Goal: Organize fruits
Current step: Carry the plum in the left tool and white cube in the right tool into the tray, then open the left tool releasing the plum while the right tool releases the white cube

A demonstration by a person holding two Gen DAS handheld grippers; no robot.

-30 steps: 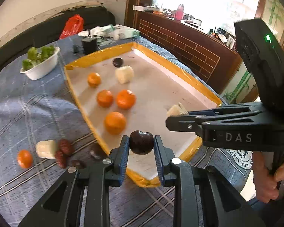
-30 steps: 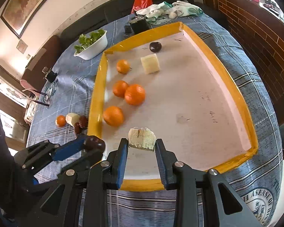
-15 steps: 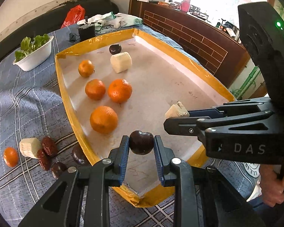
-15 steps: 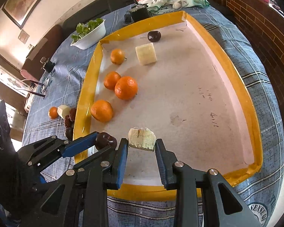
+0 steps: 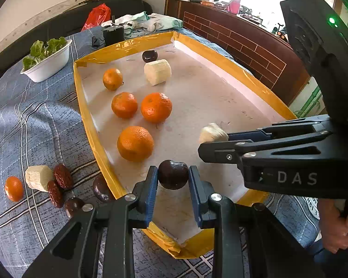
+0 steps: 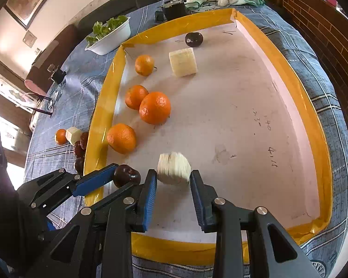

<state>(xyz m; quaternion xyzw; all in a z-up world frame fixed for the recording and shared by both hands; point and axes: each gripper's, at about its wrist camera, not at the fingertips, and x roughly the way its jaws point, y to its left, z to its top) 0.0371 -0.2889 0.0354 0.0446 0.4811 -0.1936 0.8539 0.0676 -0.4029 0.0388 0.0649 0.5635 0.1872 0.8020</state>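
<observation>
left gripper [image 5: 172, 177]: pinched shut on a dark plum [image 5: 173, 177], one blue pad on each flank, fruit clear of the floor of the tray [image 5: 85, 106]. Narrow gap, filled by the fruit alone.
right gripper [image 6: 173, 176]: clamped on a pale chunk [image 6: 173, 171], looks like peeled cane or similar, can't say which. Pads on its two sides, top face showing.
why held so: both point steeply down over the near end of the tray; looks like a two-at-once drop-off, each piece carried by its widest sides so it can't roll out.
plum vs left tool: right at the fingertips, over the near left corner, just inside the yellow rim.
chunk vs right tool: at the fingertips, just right of the plum; the two grippers sit side by side, tips near but apart.
ahead of tools: three oranges [image 6: 154, 107] in a loose row along the left wall, a fourth further on, then a second pale chunk [image 6: 182, 62] and a second plum [image 6: 194, 39] at the far end. Like seems to sit with like, so my guess is the held pair belongs up there, not here.
left of tools, outside tray: small orange [image 5: 14, 188], another chunk, dates [image 5: 62, 176], two dark fruits on the cloth [image 5: 30, 120]. Not sorted yet.
progress: roughly midway, judging by that leftover pile.
risk: a round plum may roll once let go.
</observation>
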